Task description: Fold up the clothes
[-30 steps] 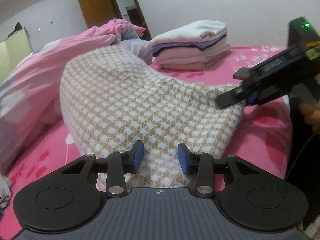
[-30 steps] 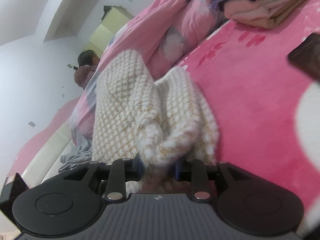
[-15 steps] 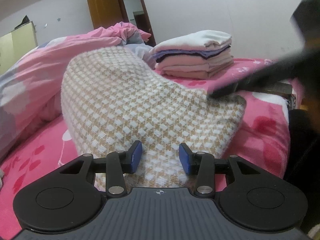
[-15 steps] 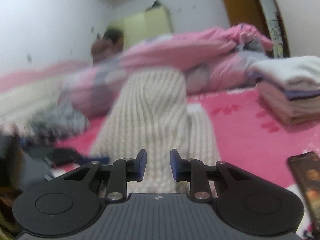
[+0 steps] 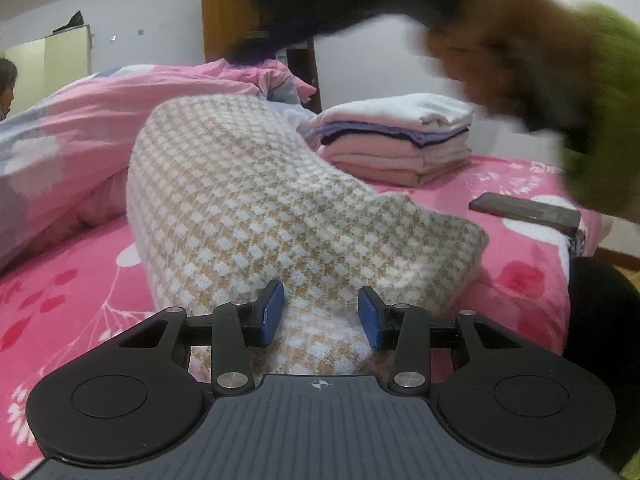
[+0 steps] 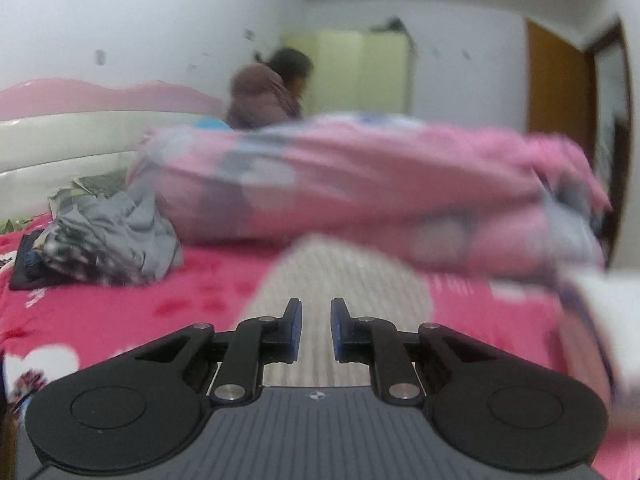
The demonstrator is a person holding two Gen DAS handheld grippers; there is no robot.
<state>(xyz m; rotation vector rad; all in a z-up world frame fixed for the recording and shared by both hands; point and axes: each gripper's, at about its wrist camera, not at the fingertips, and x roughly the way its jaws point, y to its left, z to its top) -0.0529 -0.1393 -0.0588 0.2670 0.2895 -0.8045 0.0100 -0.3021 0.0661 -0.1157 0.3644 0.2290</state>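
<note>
Your left gripper (image 5: pixel 320 312) clamped on the checked knit garment (image 5: pixel 256 208) at the bed's (image 5: pixel 64 280) near edge, your right gripper (image 6: pixel 315 328) above it, jaws just closing, narrowly apart, empty.

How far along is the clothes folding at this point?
Done: a stack of folded clothes sits on the bed. In hand: the checked knit, a fold pinched in the left gripper; the right gripper, just closing, holds nothing. Left: finishing the knit, then the grey heap.
</note>
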